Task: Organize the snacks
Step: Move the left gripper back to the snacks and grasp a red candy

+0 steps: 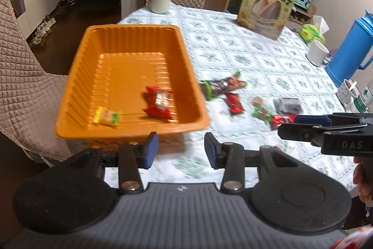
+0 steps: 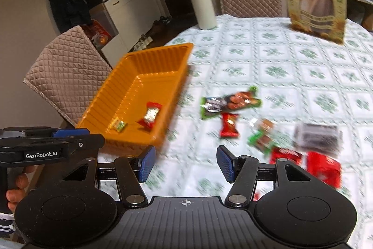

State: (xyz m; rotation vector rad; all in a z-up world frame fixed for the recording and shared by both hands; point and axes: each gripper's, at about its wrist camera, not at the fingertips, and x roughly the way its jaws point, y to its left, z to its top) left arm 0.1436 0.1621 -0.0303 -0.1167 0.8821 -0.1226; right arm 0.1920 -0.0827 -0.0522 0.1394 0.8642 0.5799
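Both grippers hover empty, left gripper and right gripper with blue pads spread apart. At 11 o'clock, the ribbed orange tray holds a red packet and a yellow-green candy. At 1 o'clock, blurred red and green wrappers lie scattered on the tablecloth.

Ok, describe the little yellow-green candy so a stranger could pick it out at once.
Find the orange tray on the patterned tablecloth, at the table's edge beside a quilted chair. Two snacks lie inside: the small yellow-green candy sits near the front wall, apart from a larger red packet. It is the only yellow wrapper, and the smallest.
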